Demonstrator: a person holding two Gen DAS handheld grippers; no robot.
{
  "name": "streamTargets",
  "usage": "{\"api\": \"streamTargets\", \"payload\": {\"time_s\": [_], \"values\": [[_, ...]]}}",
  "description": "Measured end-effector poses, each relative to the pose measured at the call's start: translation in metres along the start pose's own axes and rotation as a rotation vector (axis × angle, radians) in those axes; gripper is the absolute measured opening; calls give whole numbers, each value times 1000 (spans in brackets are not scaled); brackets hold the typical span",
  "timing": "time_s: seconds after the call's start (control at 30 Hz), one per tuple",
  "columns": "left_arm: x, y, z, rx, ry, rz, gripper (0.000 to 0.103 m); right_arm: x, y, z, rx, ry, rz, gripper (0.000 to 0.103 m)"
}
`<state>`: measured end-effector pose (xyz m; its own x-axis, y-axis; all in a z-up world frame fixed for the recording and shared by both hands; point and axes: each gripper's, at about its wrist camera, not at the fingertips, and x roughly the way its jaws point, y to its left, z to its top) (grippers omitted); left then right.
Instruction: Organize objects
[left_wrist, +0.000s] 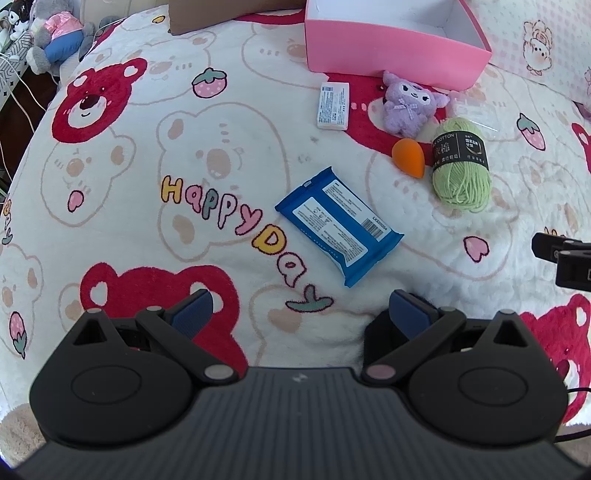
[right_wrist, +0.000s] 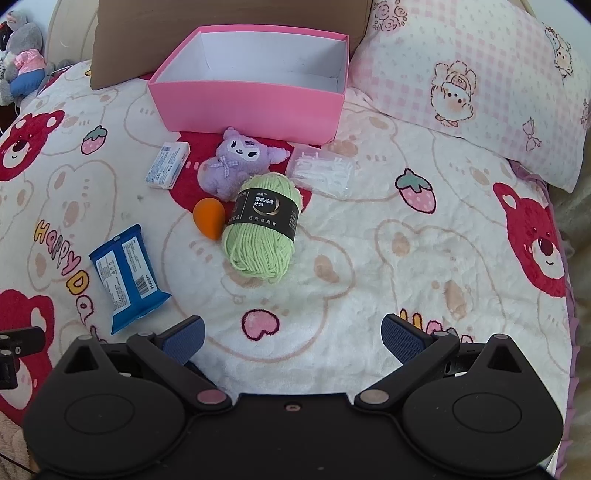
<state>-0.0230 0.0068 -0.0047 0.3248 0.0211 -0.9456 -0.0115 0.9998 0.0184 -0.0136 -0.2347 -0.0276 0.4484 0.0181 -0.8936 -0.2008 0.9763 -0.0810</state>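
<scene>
**Two open tools above a bed of loose items, pink box empty beyond**

On a bear-print bed blanket (right_wrist: 369, 258), going left to right in the right wrist view: a blue wipes packet (right_wrist: 127, 275) lies alone at the near left, its long axis running away from the camera and leaning slightly left. Further back sit a white carton (right_wrist: 168, 165), an orange sponge (right_wrist: 209, 218), a purple plush (right_wrist: 236, 162) and a green yarn skein (right_wrist: 264, 230), the yarn just beside the sponge and touching the plush. Right of them lies a clear packet (right_wrist: 321, 171), contents hard to make out. The pink box (right_wrist: 247, 107) stands behind, open and empty.

The left tool (left_wrist: 299, 314) is released, jaws wide, with the wipes packet straight ahead and nearest it. The right tool (right_wrist: 291, 338) is equally released, holding nothing, the yarn ahead of it and slightly left. The box's far rim is cut off in the left view
</scene>
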Motion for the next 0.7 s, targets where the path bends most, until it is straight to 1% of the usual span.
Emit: {"api": "streamTargets", "payload": {"time_s": [0.13,0.2,0.27,0.3,0.4,0.43,0.53,0.57,0.63,0.67,0.7], "values": [[0,0,1,13,-3,-7,103,4,1,1,-8,12,1,103],[-1,1,3,31,-10,-22,103,4,1,3,-23,-5,35,103],[-4,3,6,52,-31,-30,103,-1,4,6,-69,-49,102,101],[-5,5,7,67,-46,-21,103,-4,6,7,-100,-79,124,100],[-4,10,14,113,-74,24,103,-14,17,9,-225,-191,109,100],[-1,14,17,114,-71,19,103,-15,21,8,-265,-222,110,100],[9,27,27,93,-73,-42,103,-10,29,9,-341,-271,132,100],[11,30,29,91,-89,-49,103,-6,31,10,-353,-277,142,100],[17,34,34,103,-124,-32,103,2,34,11,-364,-287,168,99],[21,34,36,121,-132,-23,102,7,35,12,-365,-280,182,99],[23,34,38,141,-140,-31,102,14,38,13,-375,-252,200,99]]}}
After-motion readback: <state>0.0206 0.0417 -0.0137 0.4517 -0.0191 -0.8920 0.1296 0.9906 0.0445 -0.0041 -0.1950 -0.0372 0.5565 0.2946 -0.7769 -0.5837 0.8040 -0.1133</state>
